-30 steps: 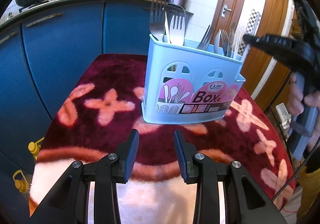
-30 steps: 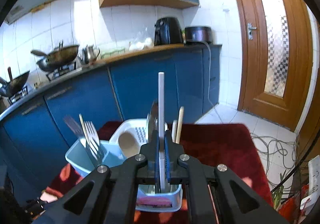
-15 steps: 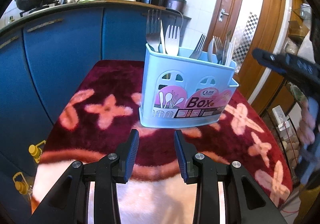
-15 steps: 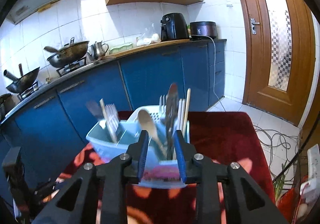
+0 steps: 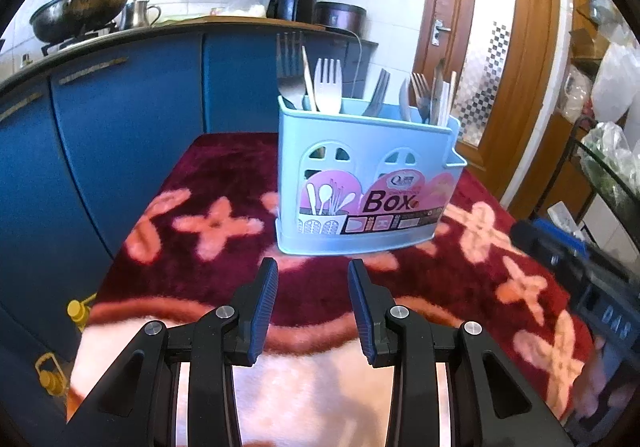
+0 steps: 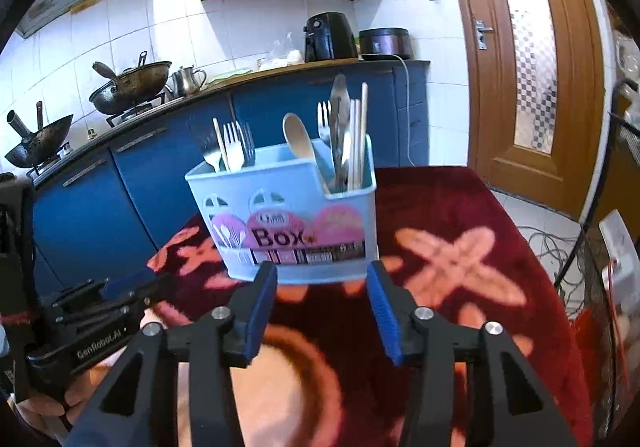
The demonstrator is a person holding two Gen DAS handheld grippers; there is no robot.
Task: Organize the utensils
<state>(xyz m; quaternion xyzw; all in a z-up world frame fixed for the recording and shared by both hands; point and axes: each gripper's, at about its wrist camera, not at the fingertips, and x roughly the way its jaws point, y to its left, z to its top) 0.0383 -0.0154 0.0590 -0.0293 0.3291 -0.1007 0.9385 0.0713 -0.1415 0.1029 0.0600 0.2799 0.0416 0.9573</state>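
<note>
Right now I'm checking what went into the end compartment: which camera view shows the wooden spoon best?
The right wrist view: the wooden spoon stands bowl-up, its whole bowl clear above the blue box. The left wrist view shows no wooden spoon bowl I can pick out among the cutlery in that box.

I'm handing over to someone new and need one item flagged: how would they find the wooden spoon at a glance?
Start at the dark red rug with pink cross shapes, where a light blue plastic utensil box labelled "Box" stands. The pale wooden spoon leans in it between the forks on the left and the tall bundle in the right-hand compartment. It alone has a rounded wooden bowl; its neighbours are pronged or thin.
</note>
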